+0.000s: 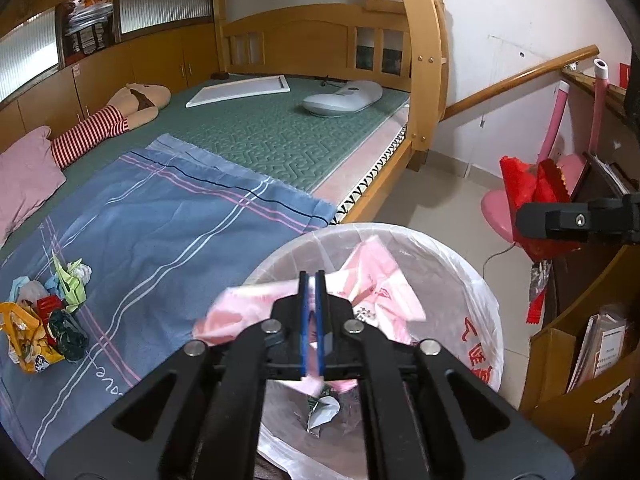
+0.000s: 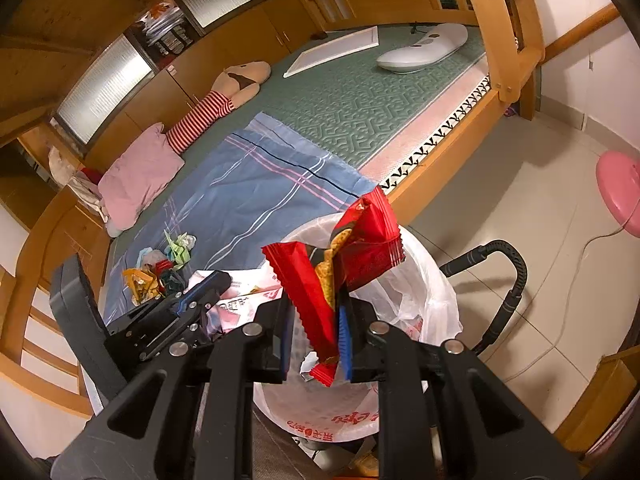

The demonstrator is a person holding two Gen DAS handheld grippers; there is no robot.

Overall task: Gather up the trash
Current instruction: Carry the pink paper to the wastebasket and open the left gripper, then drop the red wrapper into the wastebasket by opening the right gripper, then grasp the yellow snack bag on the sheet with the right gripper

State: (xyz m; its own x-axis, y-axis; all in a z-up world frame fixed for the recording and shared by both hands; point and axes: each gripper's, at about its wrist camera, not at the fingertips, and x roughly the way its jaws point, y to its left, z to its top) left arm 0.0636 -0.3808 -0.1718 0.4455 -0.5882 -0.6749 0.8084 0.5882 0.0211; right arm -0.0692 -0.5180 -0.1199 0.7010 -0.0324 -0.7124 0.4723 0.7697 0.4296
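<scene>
the left gripper (image 1: 311,280) was clenched on a pink wrapper (image 1: 372,280) above the lined trash bin (image 1: 476,292). the right gripper (image 2: 316,332) grasped a red snack wrapper (image 2: 360,240) over the bin's rim. more litter (image 1: 44,316) lay near the blue sheet's (image 1: 160,220) left edge.

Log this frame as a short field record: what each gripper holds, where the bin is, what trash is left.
left gripper: shut on pink wrapper, over the bin
right gripper: shut on red snack wrapper, above the bin
bin: white liner, on the floor beside the bed; crumpled paper inside
trash left: small pile on the blue sheet
also on bed: pink pillow, striped doll
</scene>
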